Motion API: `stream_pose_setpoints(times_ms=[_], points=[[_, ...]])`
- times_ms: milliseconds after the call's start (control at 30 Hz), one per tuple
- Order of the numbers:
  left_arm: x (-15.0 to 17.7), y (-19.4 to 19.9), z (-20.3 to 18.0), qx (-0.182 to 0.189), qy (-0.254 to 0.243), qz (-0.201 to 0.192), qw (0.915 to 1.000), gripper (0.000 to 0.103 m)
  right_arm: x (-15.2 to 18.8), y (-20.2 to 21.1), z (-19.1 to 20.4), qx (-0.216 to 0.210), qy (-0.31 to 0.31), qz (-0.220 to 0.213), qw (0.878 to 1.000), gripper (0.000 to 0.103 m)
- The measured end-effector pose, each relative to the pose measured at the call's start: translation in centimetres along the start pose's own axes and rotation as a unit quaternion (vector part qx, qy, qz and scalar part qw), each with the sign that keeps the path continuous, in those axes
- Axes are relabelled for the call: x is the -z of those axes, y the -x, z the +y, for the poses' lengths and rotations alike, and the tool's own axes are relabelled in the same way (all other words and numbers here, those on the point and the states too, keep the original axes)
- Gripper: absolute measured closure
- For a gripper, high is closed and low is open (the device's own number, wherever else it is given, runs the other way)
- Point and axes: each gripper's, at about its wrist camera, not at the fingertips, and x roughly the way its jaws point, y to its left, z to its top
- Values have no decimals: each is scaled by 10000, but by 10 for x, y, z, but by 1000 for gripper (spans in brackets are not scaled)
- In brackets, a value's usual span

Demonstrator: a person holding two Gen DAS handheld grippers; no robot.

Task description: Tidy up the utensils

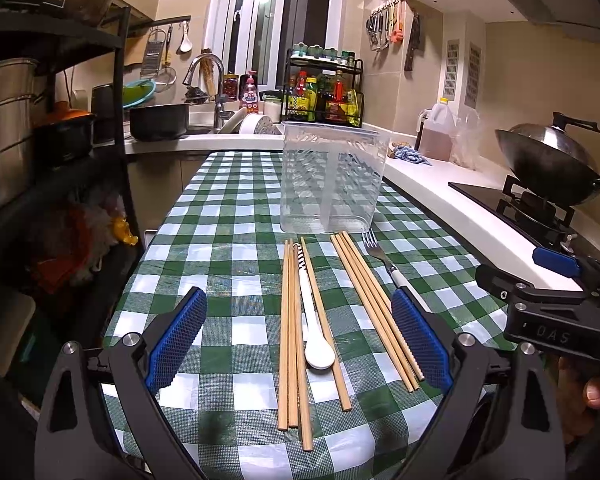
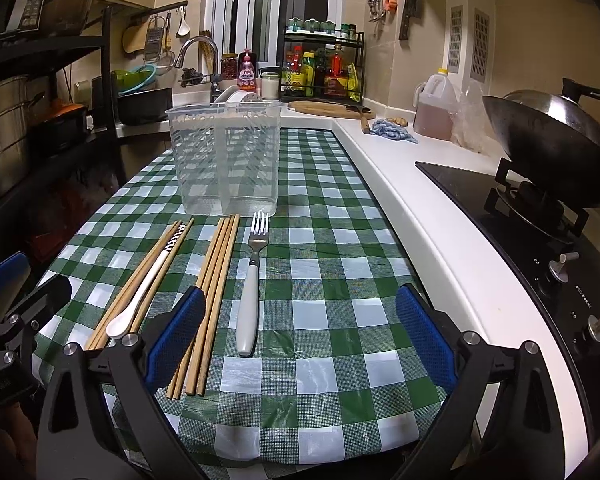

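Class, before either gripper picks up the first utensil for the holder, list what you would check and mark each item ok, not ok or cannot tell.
1. Left gripper open, nothing held: ok.
2. Right gripper open, nothing held: ok.
3. Holder upright, with nothing in it: ok.
4. Fork lies alone, clear of the chopsticks: ok.
5. Spoon free to lift: not ok, it lies among the other chopsticks.
6. Holder fixed to the tablecloth: cannot tell.

left hand-held gripper (image 1: 300, 340): jaws wide, empty | right hand-held gripper (image 2: 300, 336): jaws wide, empty
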Motion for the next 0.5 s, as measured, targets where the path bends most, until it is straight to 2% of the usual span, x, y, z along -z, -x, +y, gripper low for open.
stream_pose_setpoints(times_ms=[500], points=[[0, 0, -1, -11, 12, 5, 10000, 15, 2, -2, -2, 86, -17, -15, 10000, 10]])
